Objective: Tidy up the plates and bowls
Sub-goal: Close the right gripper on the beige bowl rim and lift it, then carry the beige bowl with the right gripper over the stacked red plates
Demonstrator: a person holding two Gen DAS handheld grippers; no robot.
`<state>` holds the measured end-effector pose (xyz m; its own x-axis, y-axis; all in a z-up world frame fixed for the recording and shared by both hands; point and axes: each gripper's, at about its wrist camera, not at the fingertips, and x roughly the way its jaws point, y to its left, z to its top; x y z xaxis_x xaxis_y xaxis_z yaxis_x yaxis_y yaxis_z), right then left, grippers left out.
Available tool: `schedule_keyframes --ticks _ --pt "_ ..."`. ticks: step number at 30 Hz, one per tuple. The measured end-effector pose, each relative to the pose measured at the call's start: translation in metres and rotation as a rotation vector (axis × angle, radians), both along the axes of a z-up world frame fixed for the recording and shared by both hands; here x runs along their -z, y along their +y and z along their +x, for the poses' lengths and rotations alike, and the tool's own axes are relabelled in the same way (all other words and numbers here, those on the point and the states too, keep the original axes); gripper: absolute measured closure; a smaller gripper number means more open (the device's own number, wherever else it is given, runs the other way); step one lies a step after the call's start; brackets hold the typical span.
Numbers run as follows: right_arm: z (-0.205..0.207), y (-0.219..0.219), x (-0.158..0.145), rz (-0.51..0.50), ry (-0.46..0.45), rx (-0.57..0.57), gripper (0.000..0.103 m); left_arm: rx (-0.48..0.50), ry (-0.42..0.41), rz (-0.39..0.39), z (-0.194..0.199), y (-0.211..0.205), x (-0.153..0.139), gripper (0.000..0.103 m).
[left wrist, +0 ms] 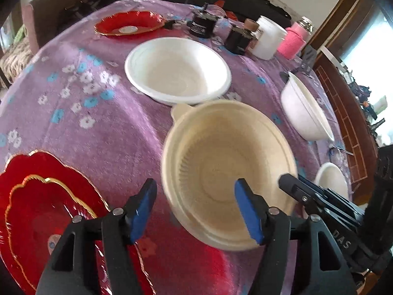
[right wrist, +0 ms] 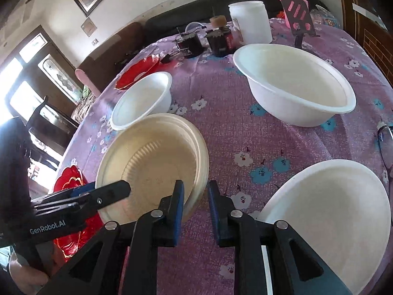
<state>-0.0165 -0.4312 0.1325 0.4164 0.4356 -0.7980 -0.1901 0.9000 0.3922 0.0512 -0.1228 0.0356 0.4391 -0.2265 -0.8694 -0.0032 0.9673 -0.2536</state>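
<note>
A cream bowl (left wrist: 228, 172) (right wrist: 152, 162) sits on the purple flowered cloth. My left gripper (left wrist: 196, 211) is open astride the bowl's near rim, one blue pad inside the bowl and one outside, neither pressing. My right gripper (right wrist: 195, 201) straddles the opposite rim with a narrow gap, its pads not pinching it. White bowls (left wrist: 178, 71) (left wrist: 304, 108) (right wrist: 331, 209) stand around the cream one. Two stacked red plates (left wrist: 36, 209) lie at the left, and a third red plate (left wrist: 127, 23) lies far back.
Black jars (left wrist: 201, 24), a white tub (left wrist: 269, 36) and a pink-sleeved bottle (left wrist: 293, 39) line the table's far edge. A phone stand (right wrist: 299, 17) and spectacles (right wrist: 385, 142) sit on the right side. A wooden cabinet (left wrist: 343, 113) stands beyond the table's right edge.
</note>
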Motion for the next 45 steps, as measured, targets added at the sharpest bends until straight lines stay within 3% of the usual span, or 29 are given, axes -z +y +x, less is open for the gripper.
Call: schedule_keyframes --ticks 1,3,5,10,21,45 --pt "0.001 -0.001 0.001 0.002 -0.002 0.006 0.079 -0.003 -0.008 0.011 0.001 0.001 0.001 0.038" --pt "0.001 -0.001 0.002 0.001 -0.003 0.006 0.079 -0.012 -0.018 0.038 0.002 0.003 0.002 0.049" --pt "-0.001 0.000 0.001 -0.001 -0.012 0.005 0.083 -0.007 -0.007 0.025 0.004 0.004 0.006 0.084" --pt "-0.006 0.000 -0.012 -0.015 -0.068 0.016 0.087 0.009 -0.023 0.040 -0.002 0.001 0.006 0.084" --pt "-0.020 0.005 -0.031 0.022 -0.155 -0.013 0.087 0.012 -0.165 0.136 -0.028 0.002 -0.025 0.084" --pt "-0.048 0.046 -0.043 0.089 -0.234 -0.147 0.087 -0.037 -0.257 0.131 -0.084 0.048 -0.044 0.083"
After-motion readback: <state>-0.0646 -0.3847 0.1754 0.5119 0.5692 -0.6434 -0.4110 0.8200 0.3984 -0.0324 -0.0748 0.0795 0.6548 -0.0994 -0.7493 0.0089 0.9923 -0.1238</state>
